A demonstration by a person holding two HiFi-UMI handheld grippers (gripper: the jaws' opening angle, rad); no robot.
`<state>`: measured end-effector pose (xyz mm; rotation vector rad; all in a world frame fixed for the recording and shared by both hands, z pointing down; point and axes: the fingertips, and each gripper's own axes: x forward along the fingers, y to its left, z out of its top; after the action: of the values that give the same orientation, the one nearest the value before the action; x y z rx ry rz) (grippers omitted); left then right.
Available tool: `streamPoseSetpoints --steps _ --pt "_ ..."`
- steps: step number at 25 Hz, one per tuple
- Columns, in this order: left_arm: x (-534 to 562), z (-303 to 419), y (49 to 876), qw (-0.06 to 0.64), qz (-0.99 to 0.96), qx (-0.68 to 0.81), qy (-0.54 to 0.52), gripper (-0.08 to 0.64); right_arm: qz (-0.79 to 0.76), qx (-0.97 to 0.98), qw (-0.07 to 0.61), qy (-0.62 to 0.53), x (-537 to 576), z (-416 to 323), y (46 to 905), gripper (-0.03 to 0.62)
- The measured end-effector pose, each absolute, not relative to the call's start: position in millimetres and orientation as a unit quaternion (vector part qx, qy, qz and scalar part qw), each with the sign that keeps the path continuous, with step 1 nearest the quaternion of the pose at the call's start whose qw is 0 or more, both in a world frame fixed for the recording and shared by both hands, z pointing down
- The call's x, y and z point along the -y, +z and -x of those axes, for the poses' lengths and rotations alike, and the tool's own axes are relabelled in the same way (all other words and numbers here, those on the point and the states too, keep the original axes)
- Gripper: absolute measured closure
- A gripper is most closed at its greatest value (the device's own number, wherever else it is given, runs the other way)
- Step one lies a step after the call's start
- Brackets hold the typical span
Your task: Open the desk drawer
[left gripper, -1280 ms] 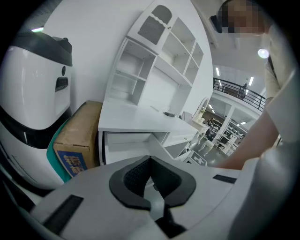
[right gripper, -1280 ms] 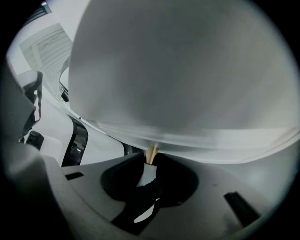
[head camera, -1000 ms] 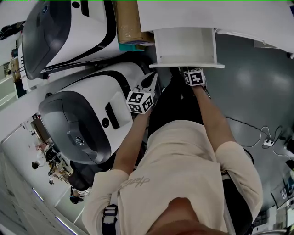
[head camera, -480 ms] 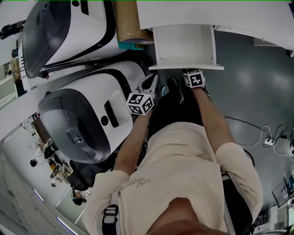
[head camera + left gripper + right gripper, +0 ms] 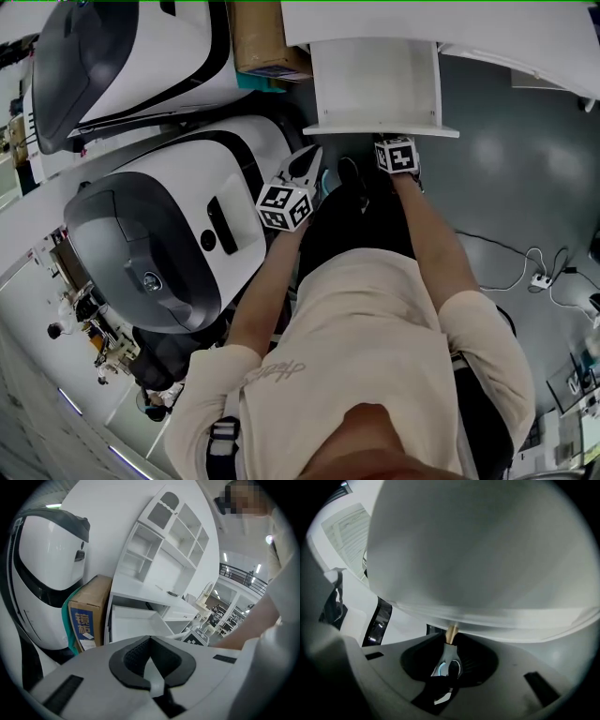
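Head view: the drawer [image 5: 380,129] stands pulled out of the white desk [image 5: 375,23], its inside bare. The right gripper [image 5: 389,141] has its fingertips up against the drawer's front edge, and its marker cube sits just behind them on the person's side. The left gripper [image 5: 312,155] hangs in the air to the left of that, apart from the drawer; its fingertips point toward the desk, with a big white and grey pod-shaped machine [image 5: 169,234] on their outer side. A cardboard box [image 5: 258,37] stands beyond them, left of the drawer. A dark shoe [image 5: 349,173] on the grey floor [image 5: 506,169] lies between the two grippers.

Left gripper view: the left gripper [image 5: 150,641] has its dark fingers [image 5: 131,656] pressed together with nothing between them. Straight ahead of the tips is the open drawer [image 5: 133,623] under the desk top [image 5: 140,585], well clear of them. The cardboard box [image 5: 86,616] is ahead and to the left, leaning against a white pod [image 5: 47,569]. The right gripper's marker cube [image 5: 194,639] shows just right of the tips.

Right gripper view: the right gripper [image 5: 451,641] has its fingers [image 5: 478,660] drawn together, pinching a small tan piece [image 5: 451,633] at the drawer's lower edge. The drawer [image 5: 478,550] fills everything beyond the fingertips as a broad white surface.
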<state>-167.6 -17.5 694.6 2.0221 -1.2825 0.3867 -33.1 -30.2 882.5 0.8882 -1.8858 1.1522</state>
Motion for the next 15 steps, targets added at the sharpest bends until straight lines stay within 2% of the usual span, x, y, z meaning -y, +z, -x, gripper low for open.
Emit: streamPoseSetpoints --steps 10,15 --pt "-17 200 683 0.355 -0.782 0.491 0.144 0.560 -0.368 0.722 0.370 0.454 23 24 871 0.487" --pt "-25 212 681 0.357 -0.788 0.482 0.140 0.560 -0.364 0.732 0.406 0.409 -4 8 861 0.487"
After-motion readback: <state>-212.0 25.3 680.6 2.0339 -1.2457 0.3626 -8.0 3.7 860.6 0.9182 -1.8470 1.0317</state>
